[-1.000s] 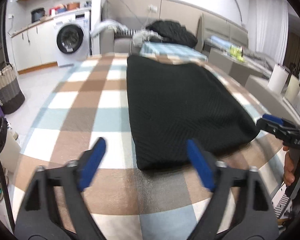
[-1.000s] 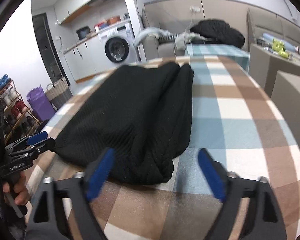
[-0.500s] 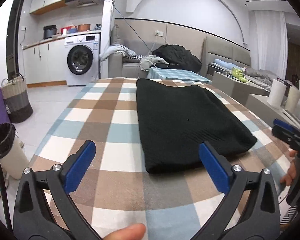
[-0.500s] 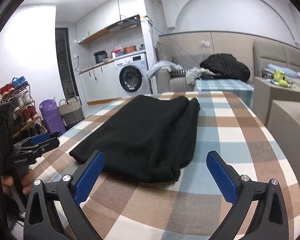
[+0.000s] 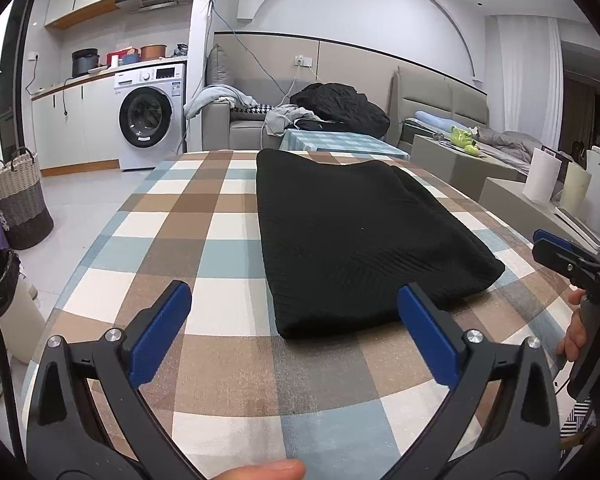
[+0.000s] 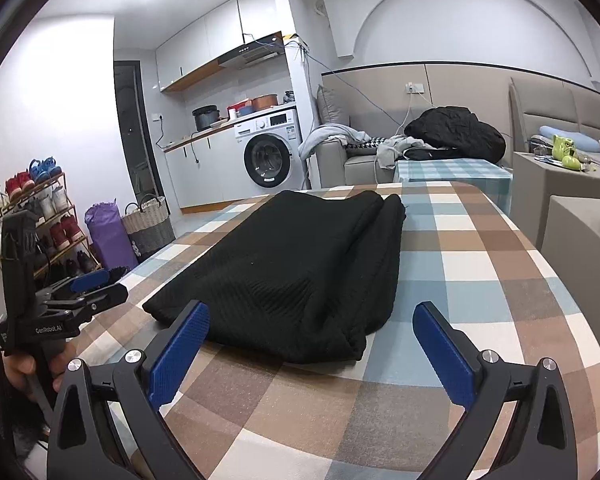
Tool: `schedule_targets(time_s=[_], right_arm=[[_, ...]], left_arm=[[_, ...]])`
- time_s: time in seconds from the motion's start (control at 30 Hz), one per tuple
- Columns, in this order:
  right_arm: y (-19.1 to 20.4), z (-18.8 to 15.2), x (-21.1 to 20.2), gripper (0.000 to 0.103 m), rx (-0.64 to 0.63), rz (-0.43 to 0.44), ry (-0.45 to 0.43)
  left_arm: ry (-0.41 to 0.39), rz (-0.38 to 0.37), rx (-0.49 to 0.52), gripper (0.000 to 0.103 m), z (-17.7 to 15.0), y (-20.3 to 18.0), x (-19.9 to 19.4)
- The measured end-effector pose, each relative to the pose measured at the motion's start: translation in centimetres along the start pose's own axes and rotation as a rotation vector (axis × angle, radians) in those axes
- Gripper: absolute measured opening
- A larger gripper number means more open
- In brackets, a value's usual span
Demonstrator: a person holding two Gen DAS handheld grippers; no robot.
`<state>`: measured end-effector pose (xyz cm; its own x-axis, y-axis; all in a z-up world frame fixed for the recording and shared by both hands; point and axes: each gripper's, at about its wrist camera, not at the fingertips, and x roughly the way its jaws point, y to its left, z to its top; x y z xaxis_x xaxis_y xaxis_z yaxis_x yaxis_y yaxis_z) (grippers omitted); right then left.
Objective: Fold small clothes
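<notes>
The black knit garment (image 5: 360, 240) lies flat on the checked table (image 5: 204, 224), already folded into a long narrow rectangle with at least 2 layers showing along its right edge in the right wrist view (image 6: 300, 272). Its long axis runs away from the person, from the near short end just beyond the fingers toward the far end of the table, which points at the sofa (image 5: 236, 128) and the washing machine (image 5: 150, 116). Lying lengthwise like this, the near short end is the handy edge for both tools, so the likely next fold brings that end over toward the far one.

The left gripper (image 5: 294, 336) hovers over the table just short of the garment's near-left corner, its 2 blue fingers (image 5: 160, 332) spread as wide as they go and holding nothing. The right gripper (image 6: 310, 354) faces the near-right corner the same way, fingers (image 6: 440, 354) fully apart and empty, with the cloth beyond the tips, untouched. Each tool sits at its own corner, probably so both can pinch the end together and keep it straight.
</notes>
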<state>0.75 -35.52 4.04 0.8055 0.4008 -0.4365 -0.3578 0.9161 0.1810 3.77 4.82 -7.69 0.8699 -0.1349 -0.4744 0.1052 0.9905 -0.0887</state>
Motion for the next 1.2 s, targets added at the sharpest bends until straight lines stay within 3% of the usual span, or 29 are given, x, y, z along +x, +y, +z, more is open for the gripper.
schedule_targets(time_s=[1.2], right_arm=[[-0.14, -0.2, 0.11, 0.103, -0.004, -0.001, 0.003]], left_arm=[[0.007, -0.012, -0.002, 0.103, -0.07, -0.1, -0.11]])
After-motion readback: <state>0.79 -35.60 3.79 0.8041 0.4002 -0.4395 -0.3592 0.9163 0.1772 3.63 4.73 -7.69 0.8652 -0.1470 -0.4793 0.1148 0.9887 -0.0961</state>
